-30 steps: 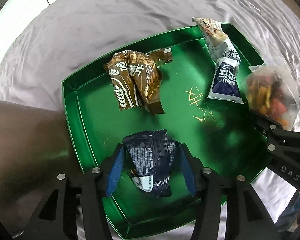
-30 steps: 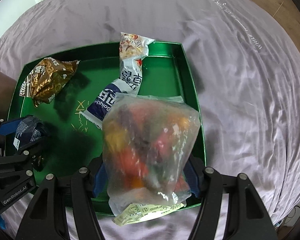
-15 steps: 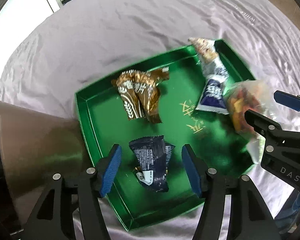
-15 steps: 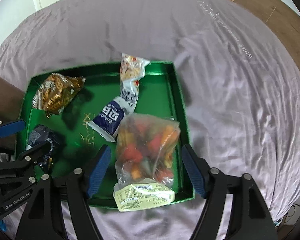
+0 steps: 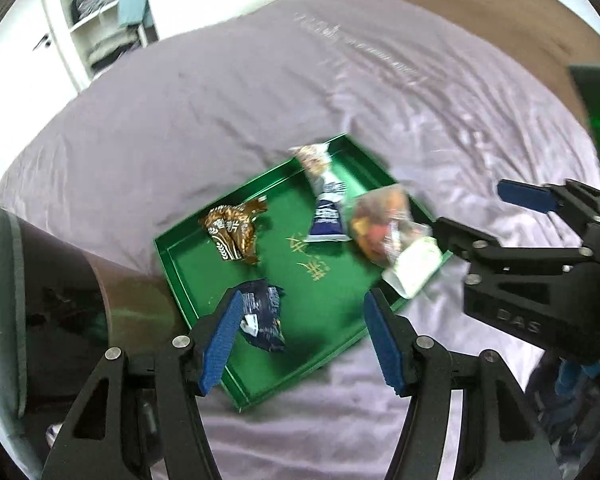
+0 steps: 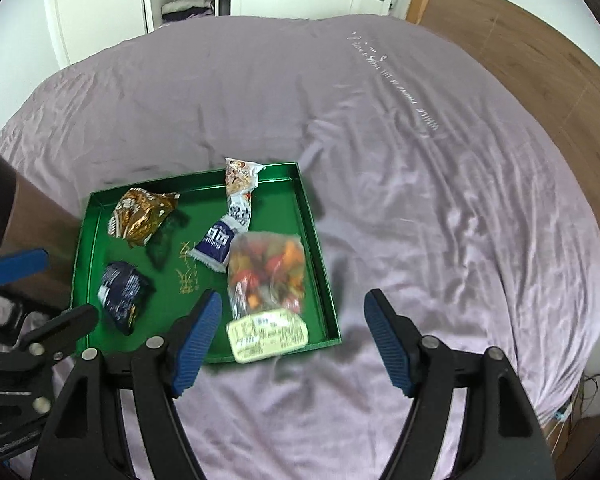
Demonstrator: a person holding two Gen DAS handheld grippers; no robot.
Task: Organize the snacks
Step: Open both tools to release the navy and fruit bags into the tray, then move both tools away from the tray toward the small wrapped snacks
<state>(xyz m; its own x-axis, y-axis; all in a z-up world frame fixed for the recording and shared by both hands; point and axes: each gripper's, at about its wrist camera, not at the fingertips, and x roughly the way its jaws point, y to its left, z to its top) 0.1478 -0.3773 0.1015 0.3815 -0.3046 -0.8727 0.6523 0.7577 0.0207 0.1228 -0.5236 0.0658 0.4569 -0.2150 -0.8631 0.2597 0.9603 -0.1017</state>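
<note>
Four snack packs lie in the green tray (image 6: 320,258) on my purple bedspread (image 6: 420,160). My left gripper (image 5: 300,340) hangs spread wide and empty, the dark blue packet (image 5: 262,316) just ahead of its left finger. My right gripper (image 6: 292,338) is likewise wide apart, holding nothing; the clear bag of mixed snacks (image 6: 268,276) lies ahead between its fingers, label end over the tray's near rim. Further in lie the brown wrapper (image 6: 142,216) and the white-and-blue pack (image 6: 230,226).
</note>
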